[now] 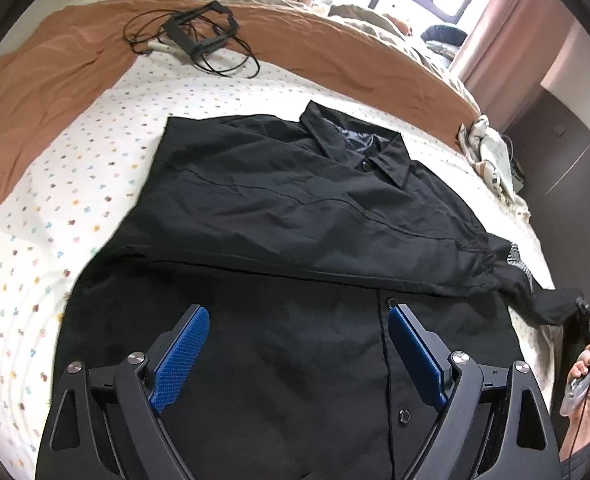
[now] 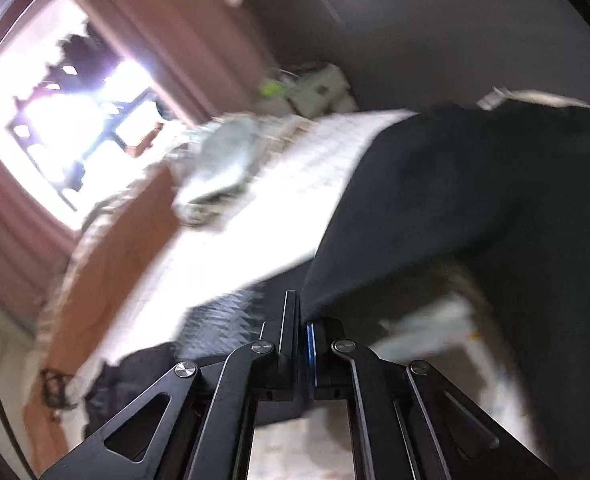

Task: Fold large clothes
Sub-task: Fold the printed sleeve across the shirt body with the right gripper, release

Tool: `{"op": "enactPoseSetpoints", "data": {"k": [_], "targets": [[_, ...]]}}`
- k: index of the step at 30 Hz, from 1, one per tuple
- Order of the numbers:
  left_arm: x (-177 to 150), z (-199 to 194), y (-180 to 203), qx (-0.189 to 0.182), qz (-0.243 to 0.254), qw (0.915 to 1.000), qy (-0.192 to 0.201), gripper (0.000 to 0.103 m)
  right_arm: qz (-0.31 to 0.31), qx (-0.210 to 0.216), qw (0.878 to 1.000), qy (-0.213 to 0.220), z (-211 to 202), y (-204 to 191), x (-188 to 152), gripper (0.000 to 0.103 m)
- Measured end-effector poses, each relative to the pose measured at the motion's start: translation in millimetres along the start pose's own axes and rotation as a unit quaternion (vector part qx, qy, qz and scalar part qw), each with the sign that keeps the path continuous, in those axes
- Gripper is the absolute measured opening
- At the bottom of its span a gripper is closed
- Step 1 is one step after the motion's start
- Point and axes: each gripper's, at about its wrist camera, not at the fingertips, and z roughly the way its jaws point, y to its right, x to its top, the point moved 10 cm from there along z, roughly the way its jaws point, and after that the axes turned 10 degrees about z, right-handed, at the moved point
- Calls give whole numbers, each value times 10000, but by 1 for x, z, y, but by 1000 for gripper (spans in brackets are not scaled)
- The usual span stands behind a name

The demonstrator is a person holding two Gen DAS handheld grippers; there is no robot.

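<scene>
Black shirt [image 1: 279, 208], a thin matte woven fabric with a pointed collar and small dark round buttons down its placket, lies spread on the bed [image 1: 95, 152], its upper part creased and folded across the lower panel in a long straight edge. The bed's sheet is white, dotted all over with small coloured specks, and a smooth rust-orange blanket [image 1: 55, 60] curves round its far side. On the sheet's far edge rests a black angular frame tangled with thin looping cable [image 1: 203, 36]. The left gripper [image 1: 298, 312] hangs over the shirt's lower front, its fingers [image 1: 183, 356] set wide apart, nothing between them, their inner faces covered in blue pads with a fine dimpled grain. The right gripper [image 2: 301, 312] has its flat black fingers pressed together, pinching a fold of the shirt's dark cloth, which rises from the tips in a taut sweep; that view is heavily blurred. In the left wrist view the same gripper appears at the right edge, clamped on a stretched sleeve end, with a hand [image 1: 587, 388] behind it.
</scene>
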Motion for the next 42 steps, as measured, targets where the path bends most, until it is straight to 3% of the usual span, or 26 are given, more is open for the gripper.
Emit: {"op": "enactPoseSetpoints", "data": {"k": [5, 11, 17, 23, 30, 35, 39, 42], "targets": [[3, -22, -15, 94, 0, 9999, 89, 91, -194, 931, 9955, -42, -33, -72, -18, 5], [8, -50, -36, 164, -93, 9995, 239, 91, -365, 1760, 9837, -105, -70, -144, -46, 5], [6, -70, -56, 269, -133, 9991, 301, 91, -331, 2228, 9740, -233, -90, -192, -79, 5], [4, -85, -73, 361, -180, 9986, 334, 91, -343, 2637, 9619, -628, -95, -229, -123, 5], [0, -89, -89, 453, -231, 9982, 307, 91, -628, 2876, 9498, -1063, -92, -269, -178, 5], [-7, -83, -98, 513, -254, 9981, 219, 91, -1012, 2818, 9424, -1492, -70, -285, -233, 5], [-11, -74, -104, 582, -294, 9978, 136, 91, -1171, 2540, 9392, -1990, -40, -280, -277, 5], [-12, -67, -105, 608, -368, 9975, 69, 91, -1436, 2035, 9316, -2647, -6, -268, -319, 6]]}}
